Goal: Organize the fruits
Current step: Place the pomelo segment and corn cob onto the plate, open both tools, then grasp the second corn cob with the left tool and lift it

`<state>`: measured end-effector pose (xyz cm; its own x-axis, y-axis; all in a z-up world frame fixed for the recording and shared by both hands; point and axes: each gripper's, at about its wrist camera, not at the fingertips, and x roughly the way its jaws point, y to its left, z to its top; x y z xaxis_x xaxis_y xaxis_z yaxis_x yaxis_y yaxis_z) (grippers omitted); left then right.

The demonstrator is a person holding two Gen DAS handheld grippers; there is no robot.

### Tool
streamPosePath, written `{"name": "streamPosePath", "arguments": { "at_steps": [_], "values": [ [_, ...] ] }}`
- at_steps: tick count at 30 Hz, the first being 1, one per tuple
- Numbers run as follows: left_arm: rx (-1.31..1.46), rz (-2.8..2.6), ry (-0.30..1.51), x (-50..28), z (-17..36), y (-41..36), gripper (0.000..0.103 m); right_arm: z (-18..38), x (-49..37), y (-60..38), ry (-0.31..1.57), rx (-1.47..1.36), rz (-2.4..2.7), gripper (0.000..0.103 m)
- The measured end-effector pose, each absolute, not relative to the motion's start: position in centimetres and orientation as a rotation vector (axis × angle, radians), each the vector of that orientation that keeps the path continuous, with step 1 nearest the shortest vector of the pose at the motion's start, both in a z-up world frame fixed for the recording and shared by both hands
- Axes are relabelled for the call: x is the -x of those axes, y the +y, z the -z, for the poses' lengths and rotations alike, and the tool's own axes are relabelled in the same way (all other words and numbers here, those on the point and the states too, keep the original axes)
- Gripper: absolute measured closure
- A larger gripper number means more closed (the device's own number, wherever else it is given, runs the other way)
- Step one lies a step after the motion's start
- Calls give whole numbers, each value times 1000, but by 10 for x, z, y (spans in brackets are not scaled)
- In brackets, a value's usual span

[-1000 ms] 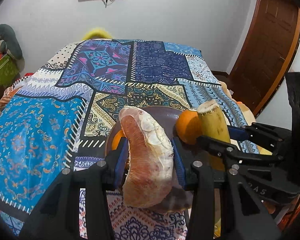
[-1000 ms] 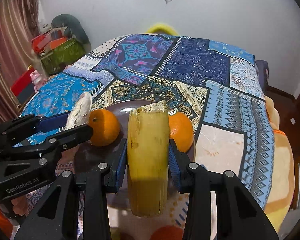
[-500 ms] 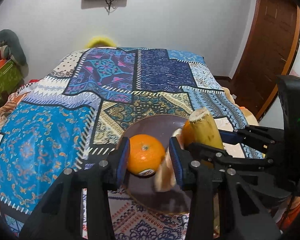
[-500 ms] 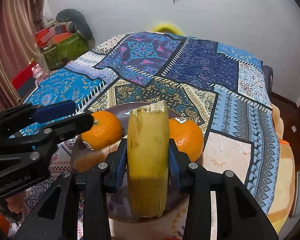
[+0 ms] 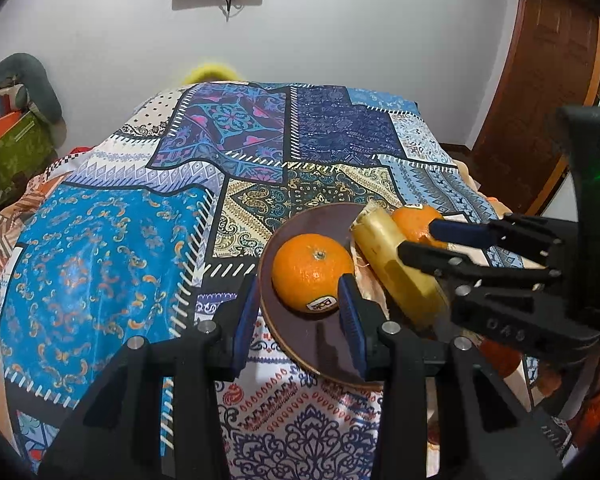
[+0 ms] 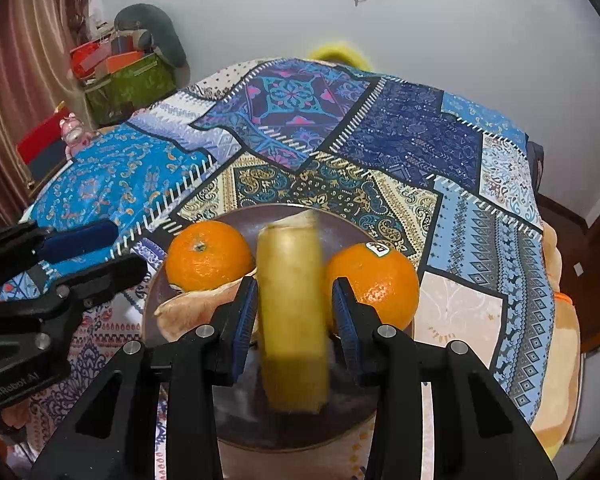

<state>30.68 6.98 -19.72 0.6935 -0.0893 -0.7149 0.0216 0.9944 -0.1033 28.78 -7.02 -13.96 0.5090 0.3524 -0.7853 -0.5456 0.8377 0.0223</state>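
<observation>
My left tongs [image 5: 298, 316] open, empty, near orange [image 5: 312, 278] on plate [image 5: 324, 220]. My right tongs [image 6: 294, 316] parted around blurred banana [image 6: 292, 312].

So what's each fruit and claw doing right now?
Left claw: open, empty, orange between its fingers.
Right claw: open, banana between its fingers, small gaps each side.
Banana: blurred, over the plate.
Left orange: on the plate.
Right orange: on the plate, sticker up.
Peach-coloured piece: lying on the plate.

patchwork bedspread [image 5: 228, 168], white wall [image 5: 360, 32], wooden door [image 5: 540, 92].
</observation>
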Motion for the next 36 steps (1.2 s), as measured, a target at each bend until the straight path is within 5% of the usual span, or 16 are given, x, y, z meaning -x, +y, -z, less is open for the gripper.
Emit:
{"name": "streamPosePath", "arguments": {
  "at_steps": [11, 22, 36],
  "values": [
    [77, 70, 790, -271, 171, 60, 61, 106, -246, -101, 852, 210, -517, 65],
    [45, 87, 819, -222, 155, 24, 32, 90, -193, -146, 847, 169, -469, 62],
    [89, 161, 987, -210, 199, -35, 34, 96, -156, -201, 858, 105, -415, 59]
  ]
}}
